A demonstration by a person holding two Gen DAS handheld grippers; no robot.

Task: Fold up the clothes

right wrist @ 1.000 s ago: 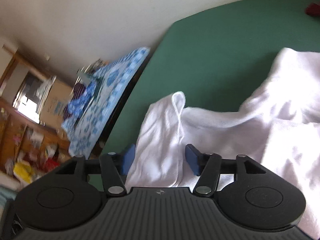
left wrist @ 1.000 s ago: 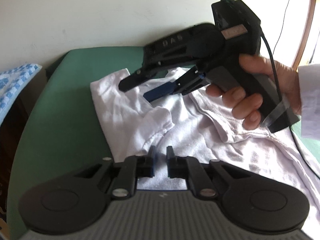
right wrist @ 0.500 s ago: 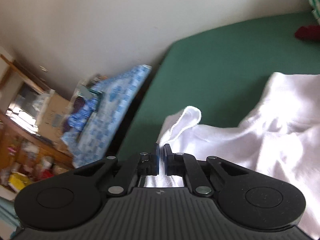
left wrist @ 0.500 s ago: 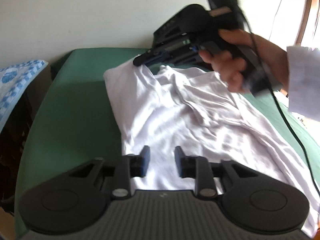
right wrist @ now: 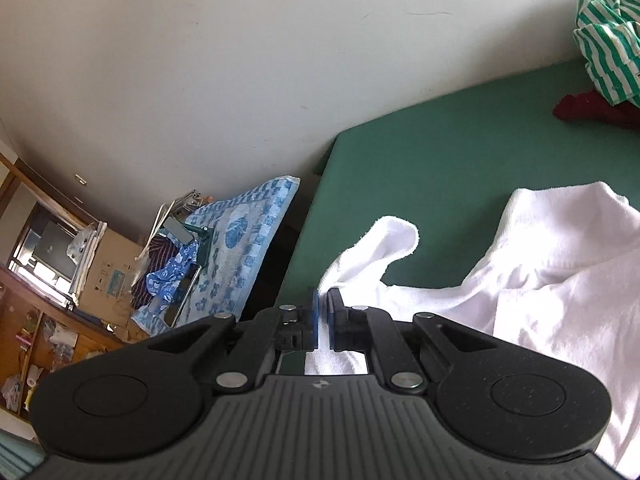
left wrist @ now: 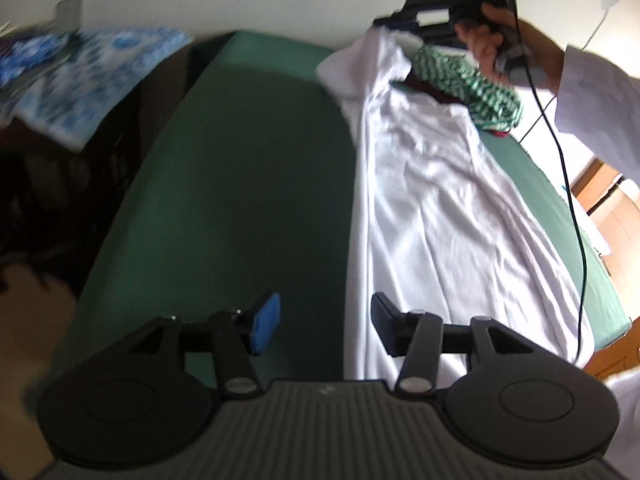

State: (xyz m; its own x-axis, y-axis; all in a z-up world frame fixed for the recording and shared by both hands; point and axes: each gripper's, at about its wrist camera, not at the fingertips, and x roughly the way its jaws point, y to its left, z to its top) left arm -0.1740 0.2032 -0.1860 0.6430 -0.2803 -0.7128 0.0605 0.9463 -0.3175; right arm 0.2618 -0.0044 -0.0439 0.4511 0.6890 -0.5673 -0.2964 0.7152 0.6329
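A white T-shirt (left wrist: 440,208) lies stretched lengthwise on the green table (left wrist: 240,160). My left gripper (left wrist: 324,326) is open and empty, low over the table at the shirt's near edge. My right gripper (right wrist: 323,316) is shut on the shirt's far corner (right wrist: 384,248) and holds it lifted; it also shows in the left wrist view (left wrist: 388,24) at the far end. The rest of the shirt (right wrist: 560,280) trails down to the table.
A green-and-white striped garment (left wrist: 472,80) and a dark red cloth (right wrist: 588,110) lie at the table's far end. A blue patterned cloth (right wrist: 236,256) covers a stand beside the table. A black cable (left wrist: 572,200) hangs across the shirt.
My right gripper closed on the shirt's corner and pulled it up and away, stretching the shirt out. My left gripper opened wide and moved back to the shirt's near edge.
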